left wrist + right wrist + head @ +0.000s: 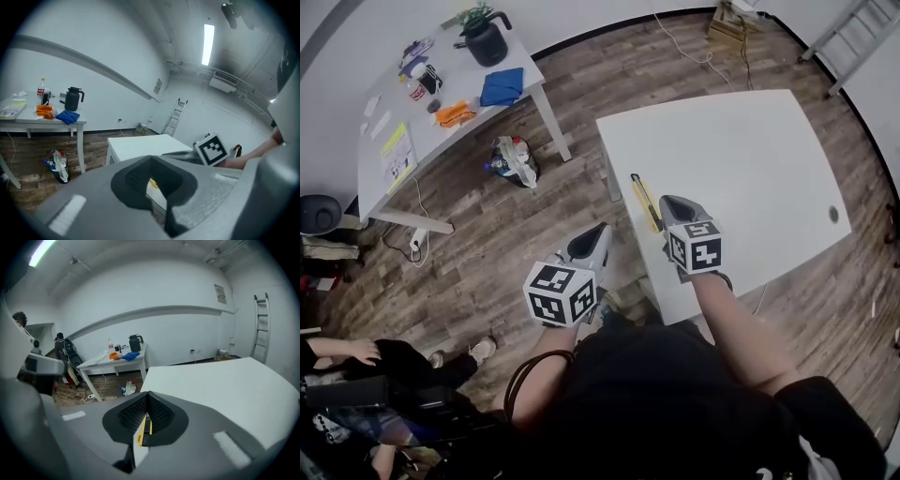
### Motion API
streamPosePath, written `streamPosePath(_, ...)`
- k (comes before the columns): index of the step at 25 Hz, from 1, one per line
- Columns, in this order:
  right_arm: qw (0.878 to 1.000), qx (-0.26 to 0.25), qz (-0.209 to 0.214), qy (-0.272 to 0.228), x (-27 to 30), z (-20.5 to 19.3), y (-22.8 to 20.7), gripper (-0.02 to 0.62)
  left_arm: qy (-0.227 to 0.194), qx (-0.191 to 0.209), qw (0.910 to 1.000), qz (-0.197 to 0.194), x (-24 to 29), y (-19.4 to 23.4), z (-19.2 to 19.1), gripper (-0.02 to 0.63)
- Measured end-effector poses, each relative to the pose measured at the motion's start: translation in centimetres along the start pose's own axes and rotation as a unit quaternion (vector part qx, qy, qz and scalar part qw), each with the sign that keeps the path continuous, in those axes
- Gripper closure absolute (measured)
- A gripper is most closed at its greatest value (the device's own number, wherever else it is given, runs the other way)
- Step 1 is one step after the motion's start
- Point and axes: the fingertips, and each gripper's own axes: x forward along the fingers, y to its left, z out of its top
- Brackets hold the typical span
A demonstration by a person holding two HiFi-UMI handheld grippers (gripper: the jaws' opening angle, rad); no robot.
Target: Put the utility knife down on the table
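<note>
The utility knife (645,202), yellow and black, lies flat on the white table (750,169) near its left edge. My right gripper (673,202) hovers just to the knife's right, parallel to it, and its jaws meet at the tips with nothing between them. In the right gripper view the knife (144,430) shows below, through the hollow behind the closed jaws of the right gripper (148,397). My left gripper (598,231) hangs off the table's left side over the floor, jaws together and empty. In its own view, the left gripper (151,161) frames a bit of yellow knife (153,183).
A second white table (441,103) at the back left carries a dark kettle (486,42), a blue cloth (502,85) and small items. A bag (514,159) lies on the wooden floor. A seated person (375,375) is at lower left. A ladder (853,37) leans at the top right.
</note>
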Motion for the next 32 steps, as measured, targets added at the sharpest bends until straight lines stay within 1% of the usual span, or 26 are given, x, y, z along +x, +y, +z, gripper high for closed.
streamPosePath(5, 0.997, -0.011, 0.039, -0.062, -6.7, 3.1, 0.7, 0.574, 0.004, 0.004, 1.0, 0.001, 2.1, -0.9, 0.5, 0.606)
streamPosePath(10, 0.995, -0.017, 0.042, -0.091, -11.2, 4.2, 0.0, 0.574, 0.001, 0.011, 0.9999, 0.005, 3.1, -1.8, 1.2, 0.606)
streamPosePath(18, 0.994, -0.018, 0.047, -0.095, -12.2, 4.2, -1.2, 0.574, -0.008, 0.015, 0.9997, 0.015, 2.9, -2.8, 2.2, 0.606)
streamPosePath(25, 0.993, -0.023, 0.057, -0.097, -12.3, 4.3, -0.4, 0.574, -0.011, 0.013, 0.9996, 0.024, 1.9, -2.8, 2.1, 0.606)
streamPosePath(32, 0.994, -0.023, 0.061, -0.091, -12.1, 3.7, 0.3, 0.574, -0.01, 0.013, 0.9996, 0.023, 1.5, -2.7, 1.8, 0.606)
